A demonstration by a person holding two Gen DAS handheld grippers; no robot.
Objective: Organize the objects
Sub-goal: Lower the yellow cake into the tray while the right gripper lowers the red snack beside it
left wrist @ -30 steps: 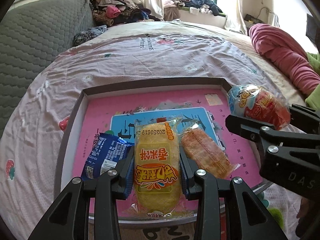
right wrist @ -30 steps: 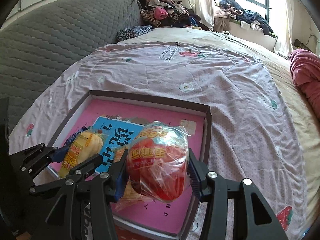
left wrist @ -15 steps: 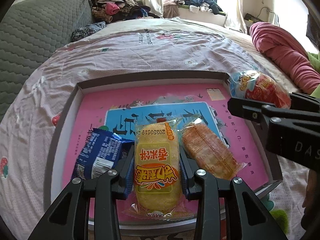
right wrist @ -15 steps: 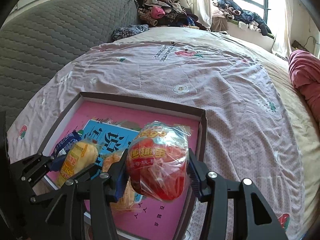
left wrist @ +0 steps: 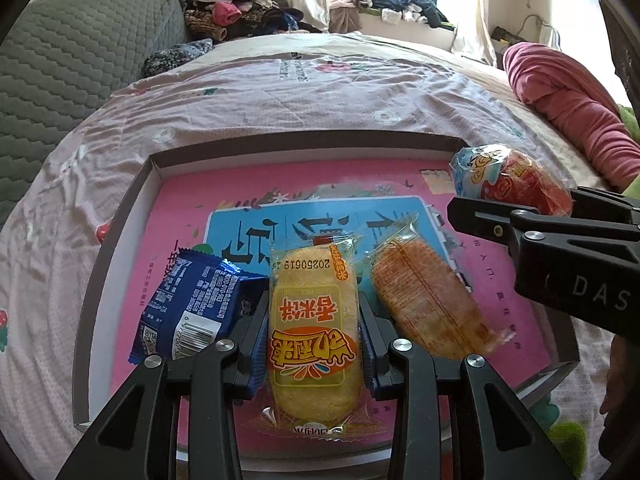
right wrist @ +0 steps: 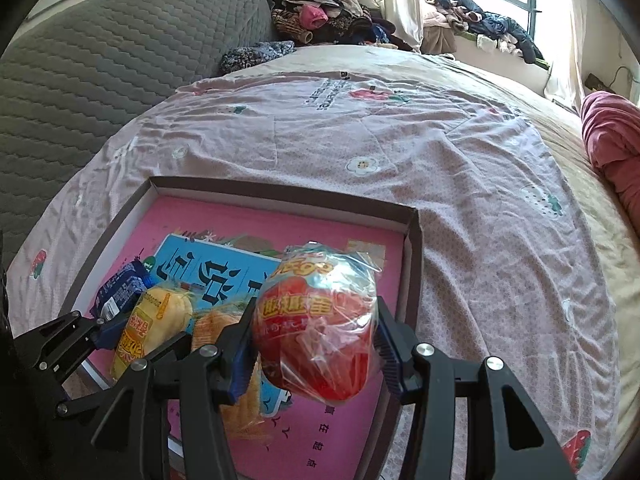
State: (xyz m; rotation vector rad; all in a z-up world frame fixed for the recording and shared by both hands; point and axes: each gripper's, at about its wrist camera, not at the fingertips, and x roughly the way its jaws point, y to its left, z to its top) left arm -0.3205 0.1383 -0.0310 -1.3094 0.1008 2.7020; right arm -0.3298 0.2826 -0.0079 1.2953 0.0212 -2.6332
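My left gripper (left wrist: 314,332) is clenched on the yellow rice-cake packet (left wrist: 312,320), whose long axis runs straight out along the fingers, low over the near edge of the shallow cardboard tray (left wrist: 120,216). Just beside it lie a crinkly blue foil wrapper (left wrist: 192,308) and an orange cracker packet (left wrist: 424,304) — both flat on the tray's glossy pink floor. My right gripper (right wrist: 316,332) grasps the bulging red snack bag (right wrist: 316,328) in clear film, over the tray's right side. Beyond, a rumpled floral bedsheet (right wrist: 360,128).
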